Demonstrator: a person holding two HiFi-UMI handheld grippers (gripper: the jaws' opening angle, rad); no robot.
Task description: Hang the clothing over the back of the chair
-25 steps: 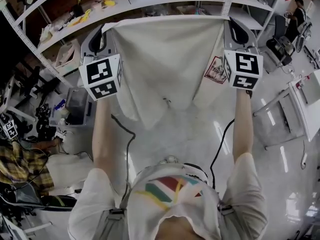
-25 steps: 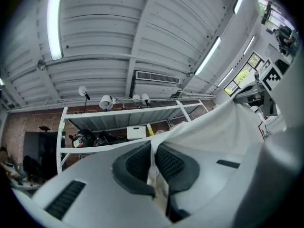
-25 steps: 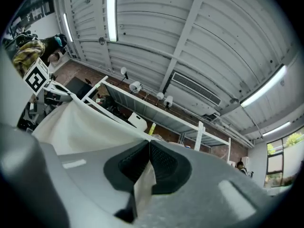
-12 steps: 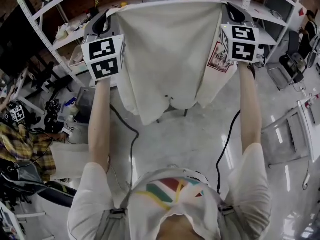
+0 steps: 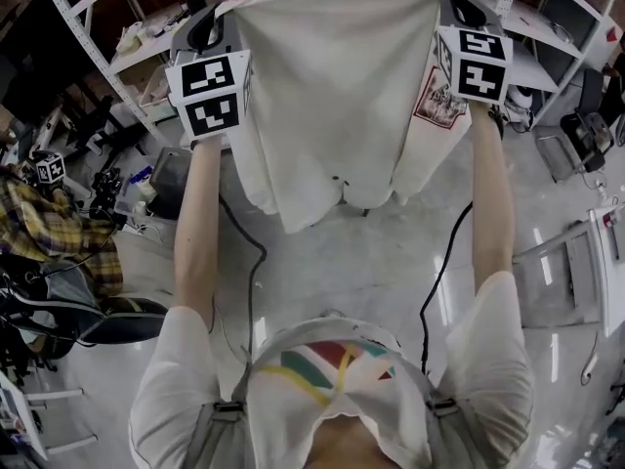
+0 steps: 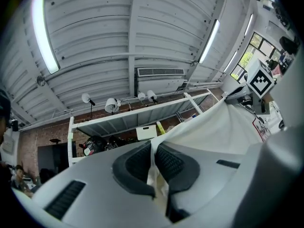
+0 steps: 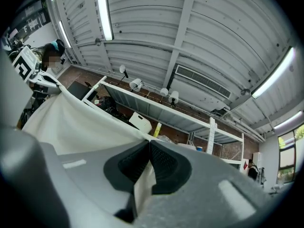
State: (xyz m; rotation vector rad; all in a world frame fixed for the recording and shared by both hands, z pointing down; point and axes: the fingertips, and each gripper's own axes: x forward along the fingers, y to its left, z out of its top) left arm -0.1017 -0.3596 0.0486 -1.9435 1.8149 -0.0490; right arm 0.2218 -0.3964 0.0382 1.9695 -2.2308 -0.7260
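Floor [image 5: 361, 262] beneath the garment lies open; shelving [image 6: 142, 109] stands just ahead and cluttered equipment crowds the left side. Clothing [image 5: 332, 86] hangs as a stretched sheet between both grippers. Left gripper [image 6: 154, 163] and right gripper [image 7: 148, 163] each pinch one upper corner, with the top edge taut.

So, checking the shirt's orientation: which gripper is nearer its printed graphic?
The right gripper; the graphic hangs just beneath it, while the shirt by the left gripper is plain.
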